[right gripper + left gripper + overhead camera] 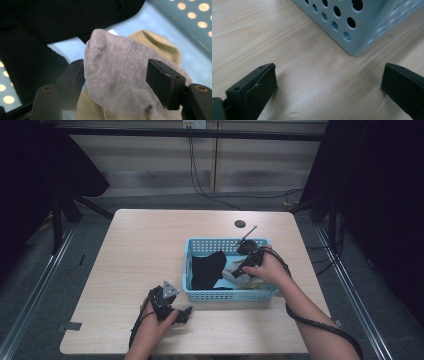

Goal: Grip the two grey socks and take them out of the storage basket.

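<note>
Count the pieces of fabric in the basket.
3: a black one at its left side, a grey one between the right gripper's jaws, a beige one under it. More may be hidden.

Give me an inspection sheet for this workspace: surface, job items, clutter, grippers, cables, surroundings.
Surface: light wood table, dark round hole near the far edge.
Job's things: blue perforated basket holding a black garment, a grey sock and a pale yellow cloth.
Clutter: nothing seen.
Grippers: left gripper open, low over bare table by a basket corner; right gripper inside the basket, jaws either side of the grey sock, not yet closed.
Cables: a black cable trails along the right forearm; wall cables hang behind the table.
Surroundings: grey floor, black curtains, floor rails.
</note>
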### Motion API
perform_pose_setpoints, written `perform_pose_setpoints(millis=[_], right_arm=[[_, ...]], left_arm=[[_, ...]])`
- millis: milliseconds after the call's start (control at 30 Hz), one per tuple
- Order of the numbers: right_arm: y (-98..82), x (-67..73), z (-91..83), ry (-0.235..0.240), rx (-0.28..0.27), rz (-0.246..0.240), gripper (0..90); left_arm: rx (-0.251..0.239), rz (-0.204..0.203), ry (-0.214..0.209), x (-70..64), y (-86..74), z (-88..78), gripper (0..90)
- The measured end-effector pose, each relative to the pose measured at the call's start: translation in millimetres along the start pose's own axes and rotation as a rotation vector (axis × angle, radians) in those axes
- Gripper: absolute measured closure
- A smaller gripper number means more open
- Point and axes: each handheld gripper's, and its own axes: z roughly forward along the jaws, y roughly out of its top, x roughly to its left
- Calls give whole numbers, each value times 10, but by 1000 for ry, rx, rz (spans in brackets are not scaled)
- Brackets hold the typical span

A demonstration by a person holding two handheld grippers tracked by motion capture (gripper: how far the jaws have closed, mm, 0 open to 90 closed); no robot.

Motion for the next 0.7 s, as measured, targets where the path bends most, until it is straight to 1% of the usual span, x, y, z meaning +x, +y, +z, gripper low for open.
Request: perform_pose_setpoints(millis=[100, 133, 167, 267, 367, 400, 467, 500, 533, 567, 700], right_arm=[[9, 6, 46, 2, 3, 4, 317], [12, 7, 59, -1, 0, 6, 317], [17, 8, 69, 1, 4, 6, 319], [31, 9, 88, 1, 4, 0, 324], [54, 24, 107, -1, 9, 8, 332], [62, 21, 115, 5, 9, 0, 337], [76, 28, 126, 0, 8, -1, 342], [82, 35, 134, 4, 13, 4, 344], [83, 35, 149, 0, 11, -3, 344], [84, 34, 160, 2, 19, -6, 344], [70, 30, 211, 3, 23, 4, 346]], left_arm=[[4, 9, 1, 5, 1, -3, 0], [0, 3, 1, 2, 1, 0, 0], [1, 10, 3, 6, 2, -2, 0], [0, 8, 2, 6, 3, 0, 0], [2, 13, 2, 9, 3, -2, 0], [0, 9, 2, 6, 3, 0, 0], [0, 9, 1, 6, 3, 0, 0], [4, 16, 2, 12, 4, -3, 0], [0, 10, 1, 7, 3, 0, 0], [2, 12, 2, 9, 4, -2, 0], [6, 19, 2, 14, 4, -4, 0]])
